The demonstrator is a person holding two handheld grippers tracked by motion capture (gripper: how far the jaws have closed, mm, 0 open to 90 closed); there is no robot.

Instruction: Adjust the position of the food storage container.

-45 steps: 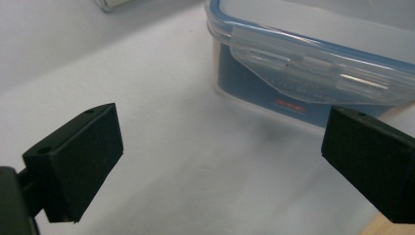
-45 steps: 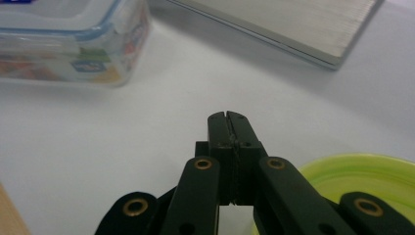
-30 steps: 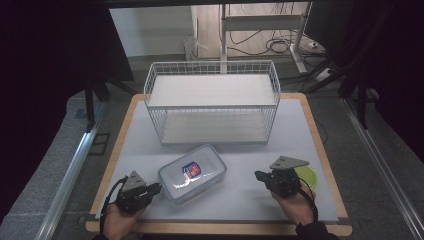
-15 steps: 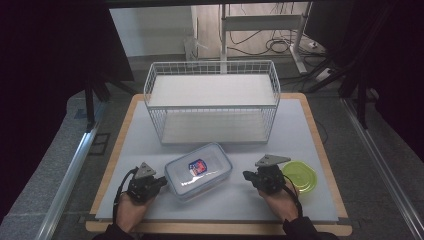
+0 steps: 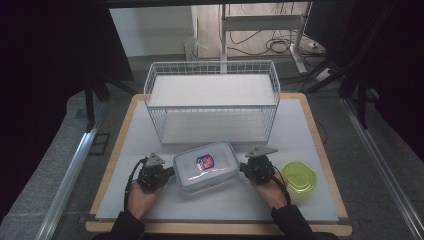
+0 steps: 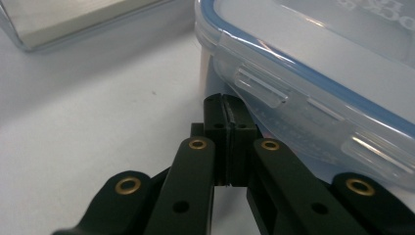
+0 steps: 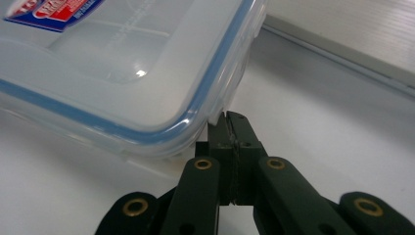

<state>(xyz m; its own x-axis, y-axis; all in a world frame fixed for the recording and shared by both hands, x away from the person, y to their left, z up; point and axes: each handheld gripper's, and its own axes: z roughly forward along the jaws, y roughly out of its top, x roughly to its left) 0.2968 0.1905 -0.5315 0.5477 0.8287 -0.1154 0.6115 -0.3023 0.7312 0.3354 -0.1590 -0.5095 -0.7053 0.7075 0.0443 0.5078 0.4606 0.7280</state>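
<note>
Left gripper (image 5: 169, 172) jaws fully closed, empty, tips at left end of lidded plastic box (image 5: 206, 166). Right gripper (image 5: 245, 168) same, closed tips at box's right end. Box sits on white mat (image 5: 310, 130), just in front of wire basket (image 5: 212, 100); green lid (image 5: 300, 176) lies beside right hand. Step: bracketing box between closed tips. Next, likely: equal inward squeeze, then lift level toward basket.
</note>
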